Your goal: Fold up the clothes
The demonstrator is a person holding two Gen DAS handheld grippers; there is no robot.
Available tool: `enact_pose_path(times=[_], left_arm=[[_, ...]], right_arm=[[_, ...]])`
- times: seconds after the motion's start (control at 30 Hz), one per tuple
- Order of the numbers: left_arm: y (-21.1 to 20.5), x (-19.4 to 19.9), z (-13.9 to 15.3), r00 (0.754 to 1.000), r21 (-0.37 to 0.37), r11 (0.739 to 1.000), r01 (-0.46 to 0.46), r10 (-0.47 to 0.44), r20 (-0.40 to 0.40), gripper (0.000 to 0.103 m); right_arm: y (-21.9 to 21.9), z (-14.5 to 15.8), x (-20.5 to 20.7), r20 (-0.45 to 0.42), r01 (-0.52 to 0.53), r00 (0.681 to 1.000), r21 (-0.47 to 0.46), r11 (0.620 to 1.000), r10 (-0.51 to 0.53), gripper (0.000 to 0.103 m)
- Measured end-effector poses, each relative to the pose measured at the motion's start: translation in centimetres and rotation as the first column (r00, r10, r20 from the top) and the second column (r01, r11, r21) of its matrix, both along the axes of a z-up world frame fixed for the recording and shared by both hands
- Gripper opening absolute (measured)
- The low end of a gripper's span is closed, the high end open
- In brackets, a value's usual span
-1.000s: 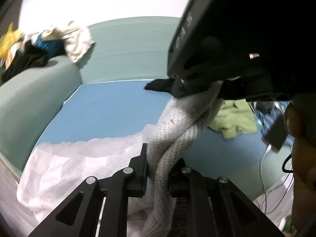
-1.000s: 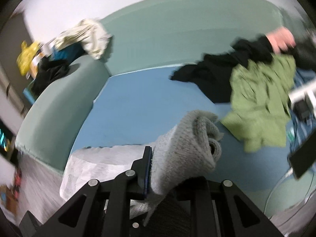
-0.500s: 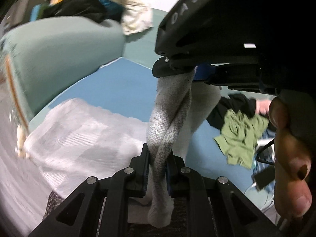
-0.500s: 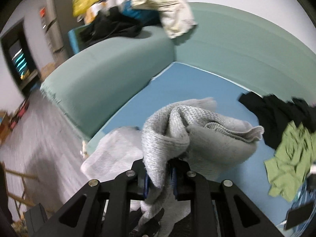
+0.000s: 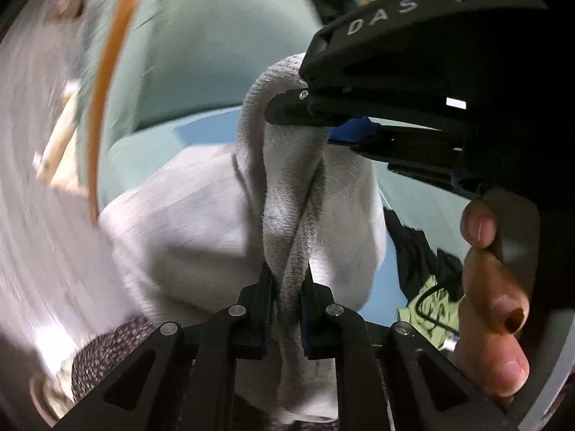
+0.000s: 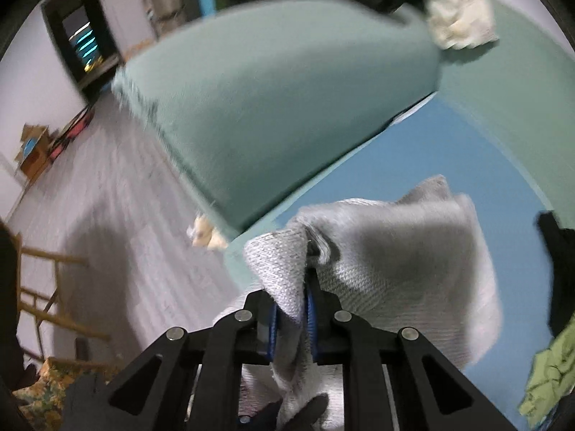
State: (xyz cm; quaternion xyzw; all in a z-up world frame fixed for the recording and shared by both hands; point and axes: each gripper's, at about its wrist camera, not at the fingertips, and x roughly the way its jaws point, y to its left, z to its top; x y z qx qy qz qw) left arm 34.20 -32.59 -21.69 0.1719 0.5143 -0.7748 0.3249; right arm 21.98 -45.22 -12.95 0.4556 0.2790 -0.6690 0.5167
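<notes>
A light grey knitted garment (image 5: 187, 237) hangs lifted between both grippers above the blue sofa seat (image 6: 424, 151). My left gripper (image 5: 285, 283) is shut on a bunched strip of it. In the left wrist view my right gripper (image 5: 323, 122) is just above, also shut on the cloth. In the right wrist view my right gripper (image 6: 291, 305) is shut on an edge of the grey garment (image 6: 406, 262), which drapes to the right.
The teal sofa arm (image 6: 273, 107) carries a pile of clothes with a cream one (image 6: 460, 25). A black garment (image 6: 557, 258) and a green garment (image 6: 550, 370) lie on the seat at right. Wooden chair legs (image 6: 39, 294) stand on the grey floor.
Both grippers have lifted the grey garment higher and swung left toward the sofa arm and the floor. The garment now hangs off the seat between them.
</notes>
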Motion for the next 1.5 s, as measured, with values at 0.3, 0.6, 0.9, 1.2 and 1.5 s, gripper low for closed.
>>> enact_pose_path(times=[0.3, 0.6, 0.9, 1.2, 1.5], left_arm=[[-1.1, 3.0, -5.3, 0.987, 0.219, 0.975, -0.038, 0.070, -0.142, 0.012], [-0.2, 4.3, -4.9, 0.987, 0.245, 0.967, -0.065, 0.099, -0.129, 0.012], [0.3, 7.6, -1.5, 0.983, 0.120, 0.976, -0.182, 0.182, 0.017, 0.012], [-0.7, 5.5, 2.5, 0.972, 0.027, 0.987, -0.158, 0.151, 0.178, 0.065], [-0.9, 3.5, 3.8, 0.961, 0.102, 0.990, -0.102, 0.072, 0.266, 0.067]], right_arm=[[-1.7, -3.2, 1.3, 0.212, -0.150, 0.966, 0.006, 0.989, 0.145, 0.046], [4.9, 3.0, -1.3, -0.027, -0.121, 0.993, -0.111, 0.986, 0.119, 0.072], [6.8, -1.9, -8.8, -0.012, 0.102, 0.995, 0.072, 0.992, -0.102, 0.059], [2.7, -7.1, -5.5, 0.008, 0.041, 0.999, 0.118, 0.992, -0.042, 0.061], [8.0, -4.0, -6.6, 0.120, 0.087, 0.989, 0.031, 0.996, -0.090, 0.067]])
